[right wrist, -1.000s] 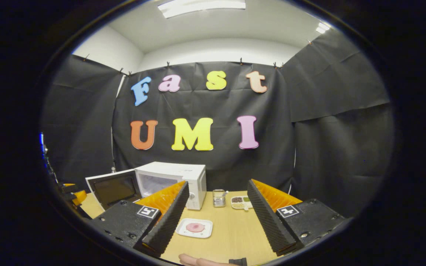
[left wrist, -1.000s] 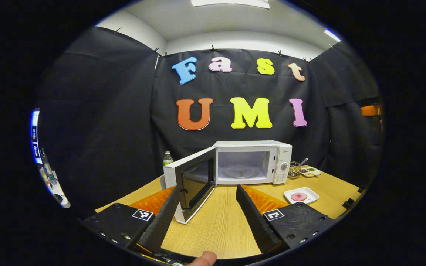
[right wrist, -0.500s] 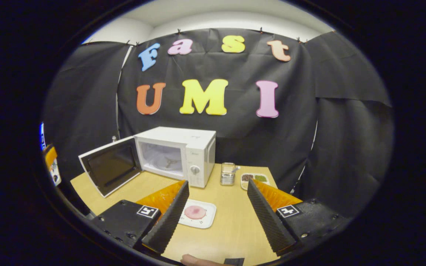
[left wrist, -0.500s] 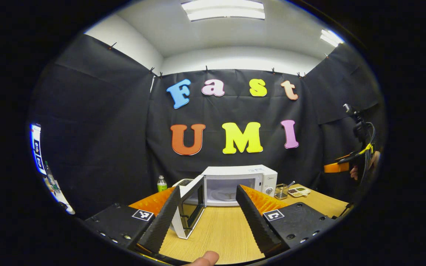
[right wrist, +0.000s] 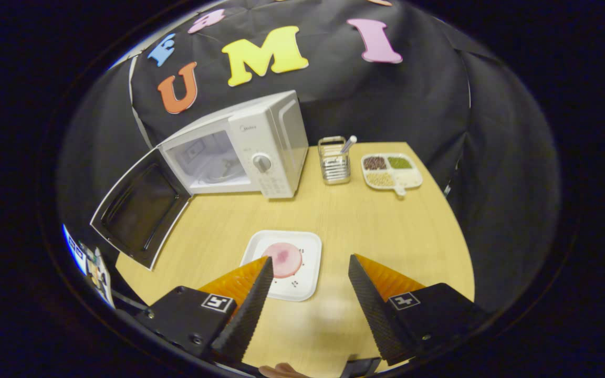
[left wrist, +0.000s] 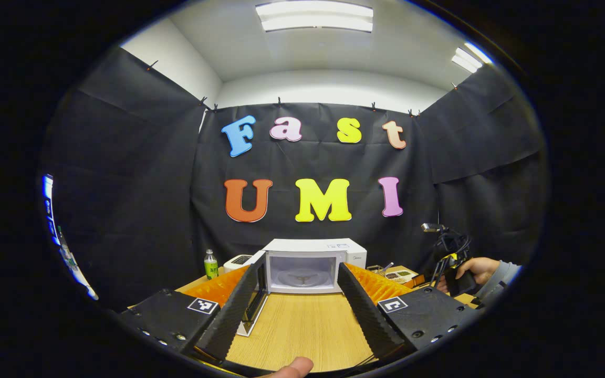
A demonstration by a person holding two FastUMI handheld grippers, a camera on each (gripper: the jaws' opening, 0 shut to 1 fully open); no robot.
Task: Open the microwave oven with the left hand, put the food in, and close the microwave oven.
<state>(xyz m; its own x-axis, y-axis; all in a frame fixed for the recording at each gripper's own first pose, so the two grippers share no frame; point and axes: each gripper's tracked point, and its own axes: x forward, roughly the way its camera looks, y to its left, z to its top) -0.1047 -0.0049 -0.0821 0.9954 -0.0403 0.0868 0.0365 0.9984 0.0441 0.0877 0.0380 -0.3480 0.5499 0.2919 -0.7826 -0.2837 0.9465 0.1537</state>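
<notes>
In the right gripper view the right gripper (right wrist: 306, 294) hangs above the wooden bench (right wrist: 376, 231) with its fingers spread wide and nothing between them. Just beyond its left finger lies a white square plate (right wrist: 302, 273) carrying a round pink piece of food (right wrist: 283, 260); the finger's tip overlaps the plate's near corner in the picture, though whether it touches cannot be told. Farther back the white microwave oven (right wrist: 260, 144) stands with its door (right wrist: 139, 210) swung fully open to the side, the cavity and glass turntable showing. Beside the oven stand a wire holder (right wrist: 334, 163) with a utensil in it and, next to that, a divided dish (right wrist: 393, 171) of grains. In the left gripper view the left gripper (left wrist: 296, 304) is likewise spread and empty above the bench, aimed at the open oven (left wrist: 310, 265) well beyond its fingertips. A green-labelled bottle (left wrist: 210, 265) stands left of the oven, and a hand (left wrist: 473, 270) holds the other gripper at the right edge.
</notes>
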